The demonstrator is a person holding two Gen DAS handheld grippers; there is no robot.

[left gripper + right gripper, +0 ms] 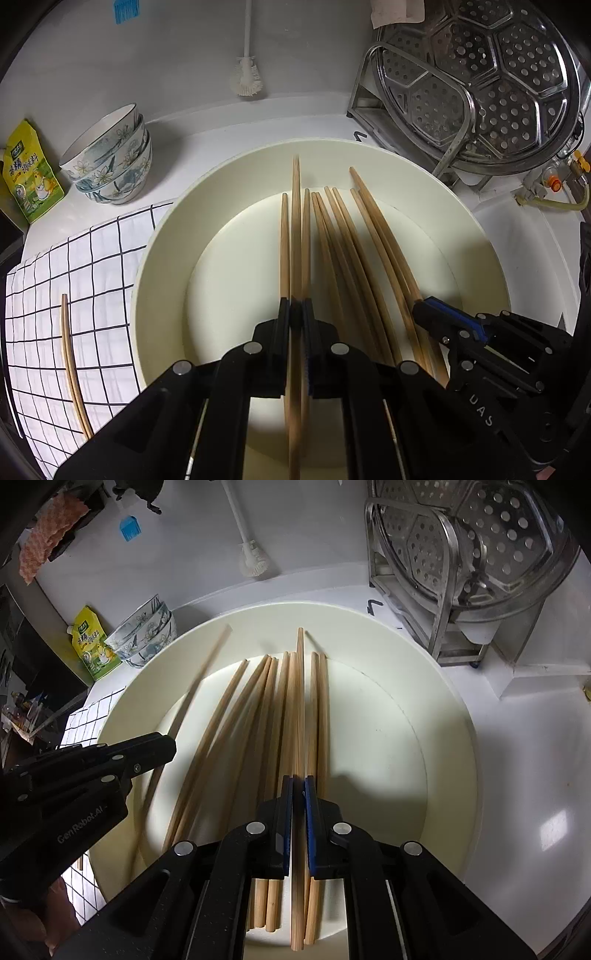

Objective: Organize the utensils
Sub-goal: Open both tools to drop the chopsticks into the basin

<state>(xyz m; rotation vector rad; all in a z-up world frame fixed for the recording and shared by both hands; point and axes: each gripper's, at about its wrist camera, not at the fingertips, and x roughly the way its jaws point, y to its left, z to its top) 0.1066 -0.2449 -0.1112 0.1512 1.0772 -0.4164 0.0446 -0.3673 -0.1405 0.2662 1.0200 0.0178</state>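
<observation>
Countertop basin (155, 258); fingers (284, 314) pinch chopstick (295, 221).

White counter (524, 746) under bright light, glare on its right side — a plain white wall (177, 55) behind, brush (245, 79) hanging there, blue scraper (125, 11) stuck up high, checked cloth (66, 295) spread at left.

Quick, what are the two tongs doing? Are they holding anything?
Left tongs: shut on one chopstick above the plate.
Right tongs: shut on another chopstick.
</observation>
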